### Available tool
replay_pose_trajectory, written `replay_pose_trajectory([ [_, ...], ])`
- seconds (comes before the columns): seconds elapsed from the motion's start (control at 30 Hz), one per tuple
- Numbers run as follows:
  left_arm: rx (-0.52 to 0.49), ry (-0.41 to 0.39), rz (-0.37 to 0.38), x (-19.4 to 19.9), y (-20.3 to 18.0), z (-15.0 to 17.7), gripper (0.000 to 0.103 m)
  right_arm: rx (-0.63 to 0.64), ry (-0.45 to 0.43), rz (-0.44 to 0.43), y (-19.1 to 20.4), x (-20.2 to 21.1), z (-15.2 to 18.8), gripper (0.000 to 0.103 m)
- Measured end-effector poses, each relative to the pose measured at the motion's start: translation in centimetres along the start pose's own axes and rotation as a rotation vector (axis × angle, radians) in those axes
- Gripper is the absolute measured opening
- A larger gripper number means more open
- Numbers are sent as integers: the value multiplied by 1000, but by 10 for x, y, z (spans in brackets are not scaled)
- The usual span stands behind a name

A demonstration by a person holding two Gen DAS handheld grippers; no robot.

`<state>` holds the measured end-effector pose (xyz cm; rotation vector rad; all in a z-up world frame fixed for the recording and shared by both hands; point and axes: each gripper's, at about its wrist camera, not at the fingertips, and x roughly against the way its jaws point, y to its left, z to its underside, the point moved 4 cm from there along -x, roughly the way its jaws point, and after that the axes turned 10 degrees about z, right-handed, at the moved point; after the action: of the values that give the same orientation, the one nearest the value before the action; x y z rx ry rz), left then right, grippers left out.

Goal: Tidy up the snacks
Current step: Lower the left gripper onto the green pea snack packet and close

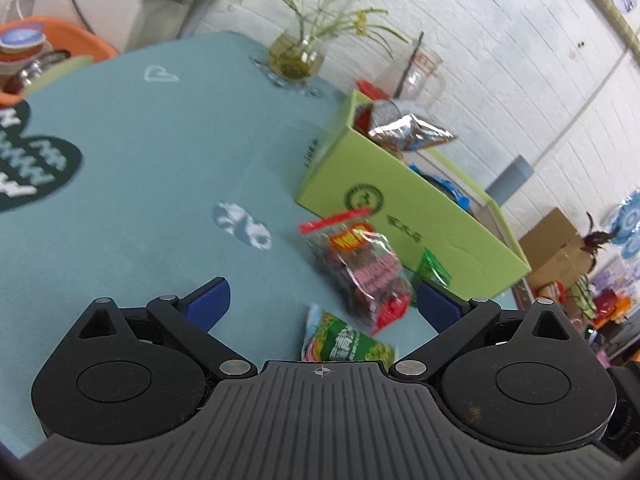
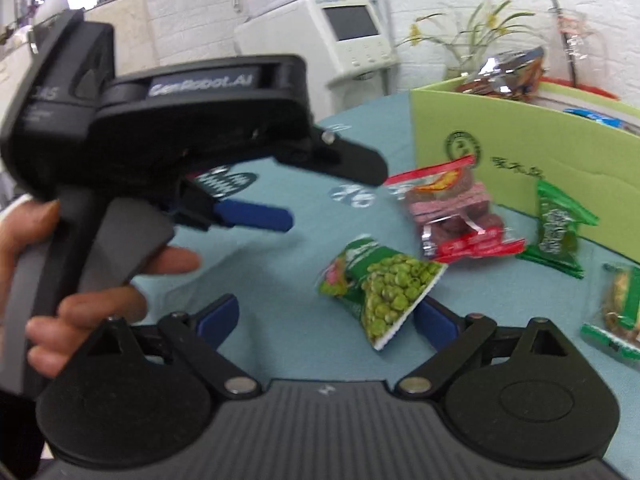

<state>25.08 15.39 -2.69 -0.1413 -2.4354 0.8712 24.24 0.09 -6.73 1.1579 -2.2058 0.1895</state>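
A green cardboard box (image 1: 404, 196) stands on the teal table (image 1: 140, 168) and holds a silver snack bag (image 1: 408, 130); the box also shows in the right wrist view (image 2: 520, 148). A red-edged clear snack pack (image 1: 360, 272) lies in front of it, with a green pea packet (image 1: 348, 340) nearer me. My left gripper (image 1: 324, 304) is open above these, empty. My right gripper (image 2: 326, 320) is open, with the pea packet (image 2: 380, 284) just beyond it. The red pack (image 2: 460, 216), a small green packet (image 2: 558, 228) and another packet (image 2: 620, 308) lie nearby. The left gripper (image 2: 276, 196) appears at left.
A glass vase with yellow flowers (image 1: 298, 54) and a clear jug (image 1: 416, 76) stand at the table's far edge. An orange tub with dishes (image 1: 44, 52) is at far left. A white appliance (image 2: 348, 36) stands behind the table.
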Motion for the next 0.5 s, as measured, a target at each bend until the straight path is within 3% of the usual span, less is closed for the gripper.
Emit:
replay_pose_trajectory([
  [0.07, 4, -22, -15, 6, 6, -5, 90, 18, 3, -82, 8, 4, 0, 97],
  [0.2, 25, -24, -19, 9, 15, -6, 90, 32, -75, 70, -1, 12, -5, 101],
  [0.3, 17, 34, 16, 0, 11, 0, 90, -32, -54, 93, -10, 5, -3, 101],
  [0.5, -19, 138, 27, -21, -8, 15, 89, 126, -73, 209, 7, -6, -3, 101],
])
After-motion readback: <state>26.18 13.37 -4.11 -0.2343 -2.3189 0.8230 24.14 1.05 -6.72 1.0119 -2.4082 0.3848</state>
